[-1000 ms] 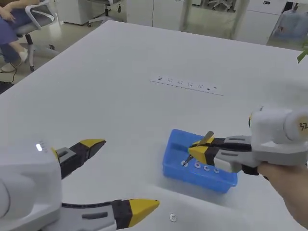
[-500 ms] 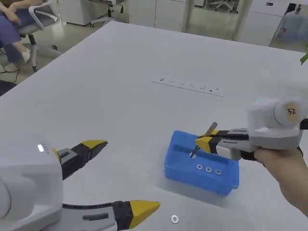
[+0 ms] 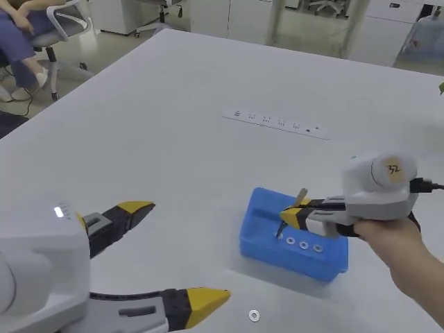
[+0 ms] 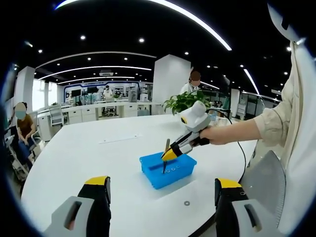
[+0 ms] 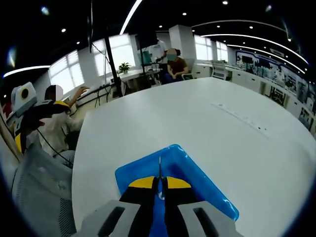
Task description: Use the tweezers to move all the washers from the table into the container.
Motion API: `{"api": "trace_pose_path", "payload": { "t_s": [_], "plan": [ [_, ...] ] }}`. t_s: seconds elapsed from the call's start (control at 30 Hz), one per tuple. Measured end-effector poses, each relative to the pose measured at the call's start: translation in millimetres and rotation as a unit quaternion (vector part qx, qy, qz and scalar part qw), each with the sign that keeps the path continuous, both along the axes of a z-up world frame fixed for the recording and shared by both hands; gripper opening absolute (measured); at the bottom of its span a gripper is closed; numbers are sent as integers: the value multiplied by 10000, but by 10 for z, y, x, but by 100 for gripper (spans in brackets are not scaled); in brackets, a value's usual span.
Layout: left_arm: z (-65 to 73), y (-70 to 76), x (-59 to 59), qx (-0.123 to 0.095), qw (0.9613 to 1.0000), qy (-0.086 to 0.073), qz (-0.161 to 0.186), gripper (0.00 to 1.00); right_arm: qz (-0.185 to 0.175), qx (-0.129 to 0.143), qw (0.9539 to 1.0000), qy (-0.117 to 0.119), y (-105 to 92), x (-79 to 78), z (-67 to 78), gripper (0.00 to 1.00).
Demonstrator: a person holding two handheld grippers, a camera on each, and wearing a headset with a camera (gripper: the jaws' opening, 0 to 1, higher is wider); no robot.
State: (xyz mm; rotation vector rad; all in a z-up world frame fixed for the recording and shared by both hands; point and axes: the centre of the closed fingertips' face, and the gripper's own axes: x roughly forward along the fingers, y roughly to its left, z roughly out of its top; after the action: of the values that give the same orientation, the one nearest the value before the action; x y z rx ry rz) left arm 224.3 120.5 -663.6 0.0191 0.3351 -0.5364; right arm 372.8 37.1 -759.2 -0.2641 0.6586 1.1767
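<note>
Blue container [image 3: 291, 262] holds three washers [image 3: 304, 244]; a fourth washer [image 3: 254, 316] lies on the white table [image 3: 173, 104] nearby. The right gripper [image 3: 288, 216] pinches the tweezers [image 5: 159, 170], tips pointing down into the container. The left gripper [image 3: 187, 251] hangs with jaws spread.

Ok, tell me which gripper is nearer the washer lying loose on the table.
Left. The left gripper has one jaw tip just beside the washer; the right gripper is farther off, above the blue container, holding the tweezers.
</note>
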Motion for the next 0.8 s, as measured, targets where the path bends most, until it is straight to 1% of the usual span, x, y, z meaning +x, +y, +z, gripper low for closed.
{"api": "trace_pose_path", "payload": {
  "t_s": [0.2,0.53,0.73,0.8],
  "plan": [
    [6,23,-1,-2,10000,1,44,89,-20,-20,10000,25,-1,6,-21,2],
    [14,13,-1,10,10000,-7,42,89,-29,-62,10000,24,-17,13,-49,2],
    [12,17,0,2,10000,-5,48,89,-54,-69,10000,8,-35,9,-43,3],
    [11,17,1,4,10000,-7,46,89,-72,-20,10000,2,-42,8,-14,3]
  ]
}}
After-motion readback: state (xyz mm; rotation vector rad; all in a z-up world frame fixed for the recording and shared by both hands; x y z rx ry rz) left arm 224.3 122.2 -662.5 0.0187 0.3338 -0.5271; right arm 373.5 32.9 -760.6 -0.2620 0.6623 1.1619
